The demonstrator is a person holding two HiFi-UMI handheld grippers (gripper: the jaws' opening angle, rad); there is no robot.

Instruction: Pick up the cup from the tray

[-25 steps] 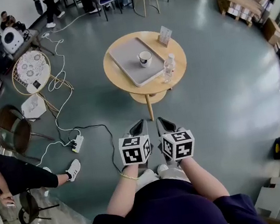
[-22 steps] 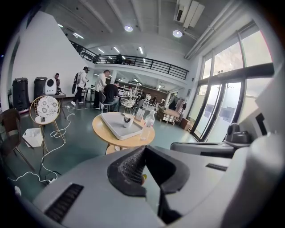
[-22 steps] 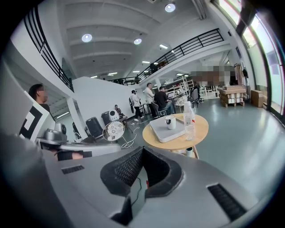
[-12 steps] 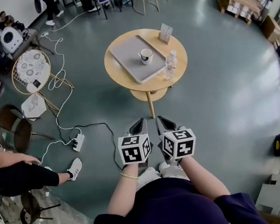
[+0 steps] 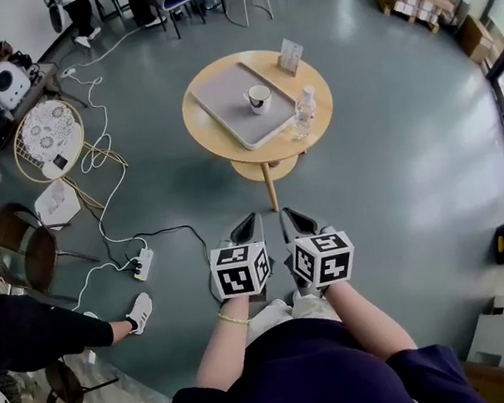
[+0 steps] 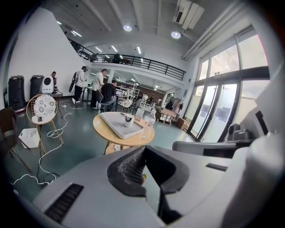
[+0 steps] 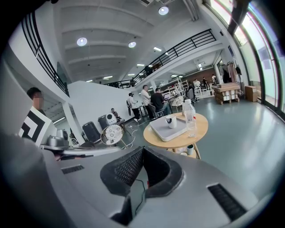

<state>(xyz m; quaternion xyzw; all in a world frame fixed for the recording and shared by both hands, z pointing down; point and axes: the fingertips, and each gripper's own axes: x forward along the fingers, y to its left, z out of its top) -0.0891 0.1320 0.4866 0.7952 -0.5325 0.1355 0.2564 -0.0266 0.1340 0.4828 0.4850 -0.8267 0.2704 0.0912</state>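
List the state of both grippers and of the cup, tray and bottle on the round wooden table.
Left gripper: shut, empty.
Right gripper: shut, empty.
Round wooden table: standing, well ahead of both grippers.
Flat grey rectangular tray: lying on the table.
White cup with a dark rim: upright on the tray, untouched.
Clear plastic bottle: upright beside the tray.

Left gripper and right gripper sit side by side, jaws closed.

Dark navy short-sleeved top, thin bracelet on left wrist, light shoes. Grey left gripper and right gripper, black-white marker cubes, dark ribbed fingers.
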